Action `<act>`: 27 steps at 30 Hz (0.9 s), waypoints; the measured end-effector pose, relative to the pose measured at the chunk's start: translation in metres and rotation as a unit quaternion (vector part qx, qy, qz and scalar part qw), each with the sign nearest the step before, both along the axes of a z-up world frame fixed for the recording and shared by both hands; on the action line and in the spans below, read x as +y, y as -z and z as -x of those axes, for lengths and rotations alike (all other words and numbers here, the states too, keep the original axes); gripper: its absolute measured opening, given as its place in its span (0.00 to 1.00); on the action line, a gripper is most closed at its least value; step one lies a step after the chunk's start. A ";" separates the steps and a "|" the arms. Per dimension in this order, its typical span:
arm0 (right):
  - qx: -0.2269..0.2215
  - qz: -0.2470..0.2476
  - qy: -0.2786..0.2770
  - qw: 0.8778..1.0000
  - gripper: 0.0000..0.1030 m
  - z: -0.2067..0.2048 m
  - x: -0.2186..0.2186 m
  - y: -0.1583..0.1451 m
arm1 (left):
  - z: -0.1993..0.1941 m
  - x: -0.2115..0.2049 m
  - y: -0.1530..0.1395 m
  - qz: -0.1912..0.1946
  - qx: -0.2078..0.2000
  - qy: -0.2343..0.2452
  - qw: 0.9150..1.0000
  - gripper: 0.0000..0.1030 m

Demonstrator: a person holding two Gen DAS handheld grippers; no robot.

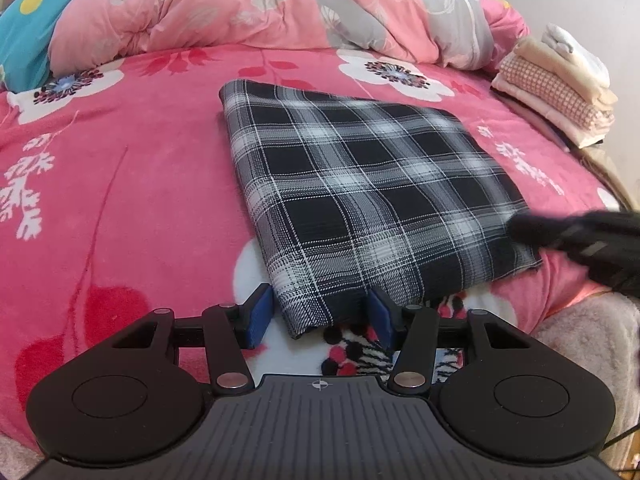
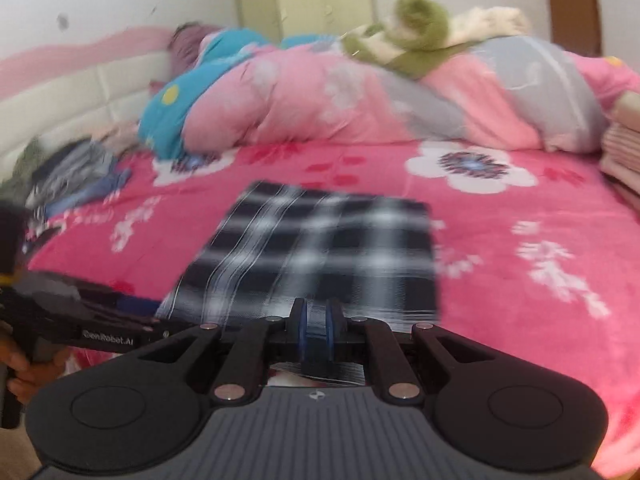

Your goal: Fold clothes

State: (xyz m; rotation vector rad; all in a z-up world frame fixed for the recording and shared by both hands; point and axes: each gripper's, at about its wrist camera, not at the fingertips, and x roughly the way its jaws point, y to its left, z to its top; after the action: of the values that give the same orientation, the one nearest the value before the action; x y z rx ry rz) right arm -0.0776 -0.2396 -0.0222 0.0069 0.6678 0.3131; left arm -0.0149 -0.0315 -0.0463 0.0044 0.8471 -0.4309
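Observation:
A folded black-and-white plaid cloth (image 1: 360, 184) lies flat on the pink flowered bedspread (image 1: 140, 184). My left gripper (image 1: 320, 314) stands open, and its blue pads (image 1: 260, 312) flank the cloth's near corner without pinching it. My right gripper (image 2: 318, 320) is shut on the plaid cloth (image 2: 320, 240) at its near edge, with a strip of fabric between the pads. In the left wrist view the right gripper (image 1: 520, 226) shows blurred at the cloth's right near corner. The right wrist view is smeared by motion.
A stack of folded pale clothes (image 1: 560, 92) sits at the bed's right edge. A bunched pink and grey quilt (image 1: 240, 8) fills the far side, with a green plush toy (image 2: 416, 28) on it. Loose dark clothes (image 2: 72, 176) lie far left. A hand (image 2: 28, 372) holds a handle.

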 end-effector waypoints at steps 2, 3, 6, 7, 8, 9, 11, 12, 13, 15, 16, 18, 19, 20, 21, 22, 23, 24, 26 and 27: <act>0.025 0.022 -0.010 0.999 0.09 -0.011 0.012 0.017 | 0.000 -0.002 0.000 -0.005 0.000 0.000 1.000 0.50; 0.038 0.037 -0.011 0.999 0.09 -0.015 0.016 0.025 | 0.000 -0.002 0.000 -0.007 -0.001 0.001 1.000 0.50; 0.014 0.027 -0.013 0.999 0.09 -0.014 0.016 0.011 | 0.000 -0.003 0.000 -0.014 -0.001 0.002 1.000 0.50; 0.000 0.020 -0.013 1.000 0.09 -0.013 0.015 0.003 | 0.000 -0.004 0.000 -0.017 -0.001 0.002 1.000 0.51; -0.011 0.017 -0.008 1.000 0.10 -0.015 0.013 -0.001 | 0.000 -0.005 -0.001 -0.020 -0.002 0.002 1.000 0.51; -0.020 0.017 -0.001 1.000 0.10 -0.019 0.011 -0.005 | 0.001 -0.006 -0.001 -0.022 -0.003 0.002 1.000 0.51; -0.031 0.014 0.013 0.999 0.10 -0.026 0.005 -0.008 | 0.001 -0.007 -0.001 -0.028 -0.004 0.002 1.000 0.51; -0.027 0.012 0.020 0.999 0.10 -0.032 0.002 -0.003 | 0.001 -0.008 -0.001 -0.029 -0.004 0.002 1.000 0.52; -0.017 0.015 0.024 0.999 0.10 -0.038 0.000 0.004 | 0.001 -0.009 -0.001 -0.031 -0.005 0.002 1.000 0.52; 0.006 0.021 0.029 0.999 0.09 -0.050 -0.003 0.019 | 0.002 -0.010 -0.001 -0.034 -0.005 0.003 0.999 0.52; 0.008 0.015 0.030 0.999 0.09 -0.051 -0.004 0.020 | 0.002 -0.010 -0.001 -0.035 -0.005 0.003 0.999 0.52; -0.002 0.008 0.031 0.999 0.10 -0.050 -0.005 0.012 | 0.002 -0.010 0.000 -0.039 -0.005 0.004 0.999 0.53; -0.012 0.004 0.032 0.999 0.10 -0.050 -0.007 0.008 | 0.002 -0.011 0.000 -0.041 -0.005 0.004 0.999 0.53; -0.024 0.000 0.034 0.999 0.10 -0.050 -0.008 0.003 | 0.001 -0.012 -0.001 -0.043 -0.005 0.004 0.999 0.53; -0.031 -0.001 0.038 0.999 0.10 -0.052 -0.010 0.000 | 0.002 -0.013 -0.001 -0.045 -0.005 0.004 0.999 0.53; -0.036 0.000 0.046 0.998 0.10 -0.056 -0.012 -0.001 | 0.002 -0.014 -0.001 -0.047 -0.006 0.004 0.999 0.53; -0.037 0.001 0.054 0.998 0.10 -0.059 -0.015 0.000 | 0.002 -0.014 -0.001 -0.049 -0.007 0.004 0.999 0.53; -0.032 0.000 0.058 0.998 0.10 -0.064 -0.018 0.003 | 0.002 -0.015 -0.001 -0.050 -0.007 0.004 0.999 0.54; -0.016 0.005 0.059 0.998 0.10 -0.073 -0.020 0.015 | 0.001 -0.015 -0.001 -0.049 -0.007 0.005 0.999 0.54; -0.011 0.009 0.057 0.998 0.10 -0.075 -0.021 0.021 | 0.002 -0.014 -0.002 -0.046 -0.008 0.007 0.999 0.54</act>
State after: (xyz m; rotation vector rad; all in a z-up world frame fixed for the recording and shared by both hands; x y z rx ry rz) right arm -0.0024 -0.2608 -0.0437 0.0231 0.6449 0.1976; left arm -0.0164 -0.0451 -0.0448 0.0985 0.8500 -0.4037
